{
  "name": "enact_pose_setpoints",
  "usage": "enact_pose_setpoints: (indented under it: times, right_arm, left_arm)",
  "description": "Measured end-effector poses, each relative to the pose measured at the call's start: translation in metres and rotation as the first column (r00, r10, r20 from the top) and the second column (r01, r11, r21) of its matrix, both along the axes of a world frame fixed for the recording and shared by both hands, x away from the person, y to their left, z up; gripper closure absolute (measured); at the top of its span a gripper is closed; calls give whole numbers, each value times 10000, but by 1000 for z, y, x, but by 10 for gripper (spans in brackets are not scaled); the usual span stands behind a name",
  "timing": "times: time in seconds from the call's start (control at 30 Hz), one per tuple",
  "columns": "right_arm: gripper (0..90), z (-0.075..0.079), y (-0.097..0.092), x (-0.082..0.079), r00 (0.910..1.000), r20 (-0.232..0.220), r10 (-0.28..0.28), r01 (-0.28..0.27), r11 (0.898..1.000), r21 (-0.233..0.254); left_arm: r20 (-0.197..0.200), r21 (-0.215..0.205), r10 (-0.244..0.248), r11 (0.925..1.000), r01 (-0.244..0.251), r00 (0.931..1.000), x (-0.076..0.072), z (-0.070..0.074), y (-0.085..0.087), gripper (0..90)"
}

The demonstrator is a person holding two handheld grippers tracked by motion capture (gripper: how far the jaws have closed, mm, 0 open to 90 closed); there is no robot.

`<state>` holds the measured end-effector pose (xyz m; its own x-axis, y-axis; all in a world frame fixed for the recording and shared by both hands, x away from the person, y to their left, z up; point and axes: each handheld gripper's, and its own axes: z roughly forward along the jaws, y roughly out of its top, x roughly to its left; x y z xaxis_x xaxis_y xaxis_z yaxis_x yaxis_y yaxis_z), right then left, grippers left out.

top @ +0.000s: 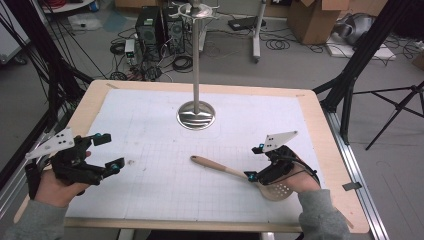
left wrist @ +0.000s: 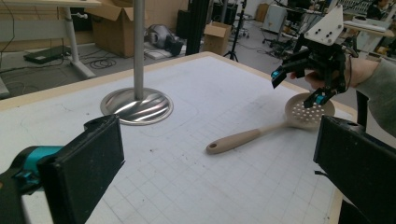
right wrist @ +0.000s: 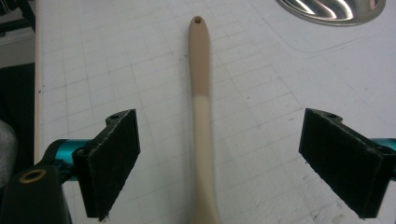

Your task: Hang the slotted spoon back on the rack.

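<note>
A beige slotted spoon [top: 215,166] lies flat on the white grid mat [top: 150,130], its perforated bowl toward the front right and its handle end pointing left. My right gripper [top: 253,162] is open, one jaw on each side of the spoon's neck, neither pad touching it. From the right gripper view the handle [right wrist: 200,84] runs straight up between the wide-apart jaws of the gripper [right wrist: 219,158]. My left gripper [top: 111,151] stands open over the mat's left side, with nothing between its jaws. The left gripper view shows the spoon [left wrist: 243,138] and the right gripper [left wrist: 299,87] farther off.
A metal stand with a round shiny base [top: 196,116] and a tall pole rises at the middle back of the mat. The wooden table rim [top: 332,150] frames the mat. Computer towers, cables, tripods and cardboard boxes sit on the floor beyond.
</note>
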<state>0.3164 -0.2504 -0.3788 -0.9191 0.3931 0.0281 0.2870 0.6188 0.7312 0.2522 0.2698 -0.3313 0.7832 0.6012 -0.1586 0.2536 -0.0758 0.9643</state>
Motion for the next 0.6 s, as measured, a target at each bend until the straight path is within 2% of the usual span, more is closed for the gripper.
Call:
enact_pose_setpoints:
  times: [0.17, 0.6]
  right_arm:
    - [132, -4, 3, 2, 9999, -101, 138, -142, 9992, -377]
    - [139, -12, 10, 3, 9997, -191, 144, -162, 9950, -988]
  left_arm:
    - [-26, -3, 24, 10000, -25, 10000, 1, -1, 1, 20]
    - [-68, 18, 50, 10000, -50, 10000, 0, -2, 0, 20]
